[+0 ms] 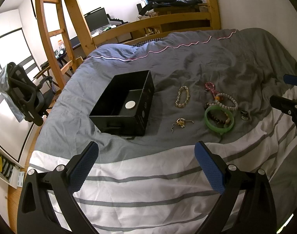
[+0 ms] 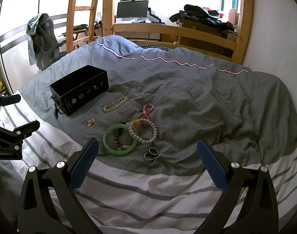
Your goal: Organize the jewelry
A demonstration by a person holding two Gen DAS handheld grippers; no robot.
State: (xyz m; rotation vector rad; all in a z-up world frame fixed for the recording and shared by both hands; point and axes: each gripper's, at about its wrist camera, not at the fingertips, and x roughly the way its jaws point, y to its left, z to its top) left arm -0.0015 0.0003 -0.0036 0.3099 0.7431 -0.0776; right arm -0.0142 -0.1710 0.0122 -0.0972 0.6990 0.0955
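Task barely starting. Black box sitting open on bed, holding only one round disc. Bracelets, green bangle, chain, rings all lying loose on bedding beside box. Left gripper and right gripper hovering wide, carrying nothing.

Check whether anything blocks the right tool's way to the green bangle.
Nothing visible does. The right tool hangs open over bare duvet, and the green bangle lies just ahead, left of centre. A beaded bracelet lies inside it.
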